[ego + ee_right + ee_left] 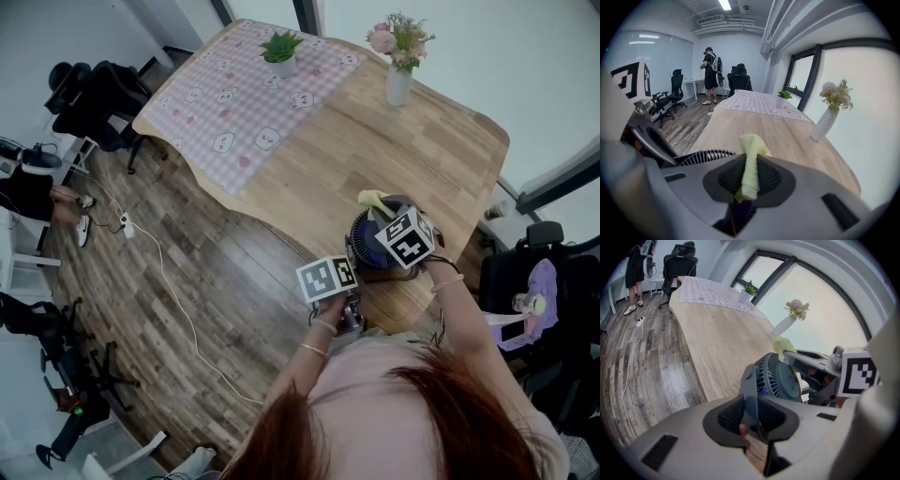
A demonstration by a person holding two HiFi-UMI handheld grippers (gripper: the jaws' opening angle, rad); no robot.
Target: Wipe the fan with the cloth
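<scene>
Head view: small dark fan (370,251) sits at the near edge of the wooden counter (375,141); it looks like light, rigid plastic with thin grille ribs likely to flex, so it is best held by its frame; left tool (752,420) does so, jaws closed on the grey frame arm beside the grille; yellow cloth (751,150), soft and limp, is pinched in a bunch by the closed right tool (747,183), just beside the grille rim; vase (398,82) stands well apart.
</scene>
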